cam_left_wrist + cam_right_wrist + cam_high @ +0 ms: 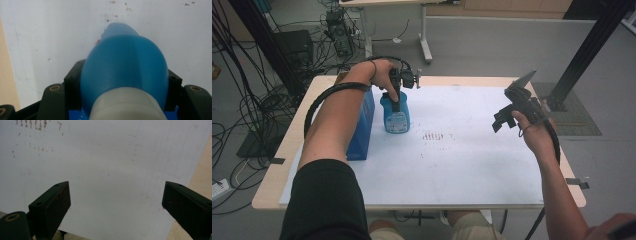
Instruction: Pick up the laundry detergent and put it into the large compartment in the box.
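A blue plastic bottle (395, 116) with a white label and a white cap stands upright on the white sheet (462, 150) at the table's back left. My left gripper (396, 100) comes down from above and is shut on the bottle near its top. In the left gripper view the blue bottle (125, 65) and its white cap (126, 106) sit squeezed between the two black pads (72, 87). My right gripper (507, 117) hovers over the right side of the sheet, open and empty. In the right gripper view its jaws (116, 205) stand wide apart above the bare white sheet (107, 165).
A blue box (362, 125) stands just left of the bottle, partly behind the left forearm. Small reddish-brown marks (434, 136) dot the sheet's middle. The wooden table edge (272, 190) frames the sheet. Cables and black stands (272, 55) crowd the floor at the far left.
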### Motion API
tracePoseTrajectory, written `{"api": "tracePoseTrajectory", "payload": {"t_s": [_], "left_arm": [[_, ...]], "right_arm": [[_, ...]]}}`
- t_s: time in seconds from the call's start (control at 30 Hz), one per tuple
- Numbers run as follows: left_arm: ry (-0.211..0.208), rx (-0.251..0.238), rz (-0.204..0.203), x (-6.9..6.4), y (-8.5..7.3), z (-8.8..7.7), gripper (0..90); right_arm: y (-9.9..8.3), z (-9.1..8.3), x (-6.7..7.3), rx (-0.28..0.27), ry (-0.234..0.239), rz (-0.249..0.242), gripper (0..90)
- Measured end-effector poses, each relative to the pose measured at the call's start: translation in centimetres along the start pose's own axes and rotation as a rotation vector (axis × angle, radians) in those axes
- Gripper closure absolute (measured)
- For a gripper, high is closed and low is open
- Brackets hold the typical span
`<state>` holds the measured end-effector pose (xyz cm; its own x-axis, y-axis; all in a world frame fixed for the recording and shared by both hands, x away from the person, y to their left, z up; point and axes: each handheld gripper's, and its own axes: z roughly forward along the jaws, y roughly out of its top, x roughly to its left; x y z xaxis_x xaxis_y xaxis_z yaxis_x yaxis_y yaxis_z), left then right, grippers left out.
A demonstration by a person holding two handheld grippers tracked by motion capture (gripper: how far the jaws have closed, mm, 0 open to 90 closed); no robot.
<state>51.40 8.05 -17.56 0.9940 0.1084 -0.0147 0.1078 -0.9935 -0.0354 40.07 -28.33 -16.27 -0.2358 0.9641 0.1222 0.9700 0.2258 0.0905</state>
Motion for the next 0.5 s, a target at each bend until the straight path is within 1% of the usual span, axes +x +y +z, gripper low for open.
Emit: {"api": "tracePoseTrajectory", "payload": {"t_s": [0.2, 0.5], "left_arm": [[-0.002, -0.001, 0.005, 0.07, -0.06, -0.03, 37.3], [-0.003, -0.002, -0.004, 0.08, -0.12, -0.03, 37.2]], "right_arm": [[0.06, 0.01, 0.15, -0.001, 0.0, -0.006, 8.2], [0.07, 0.06, 0.3, -0.001, -0.001, -0.007, 8.2]]}}
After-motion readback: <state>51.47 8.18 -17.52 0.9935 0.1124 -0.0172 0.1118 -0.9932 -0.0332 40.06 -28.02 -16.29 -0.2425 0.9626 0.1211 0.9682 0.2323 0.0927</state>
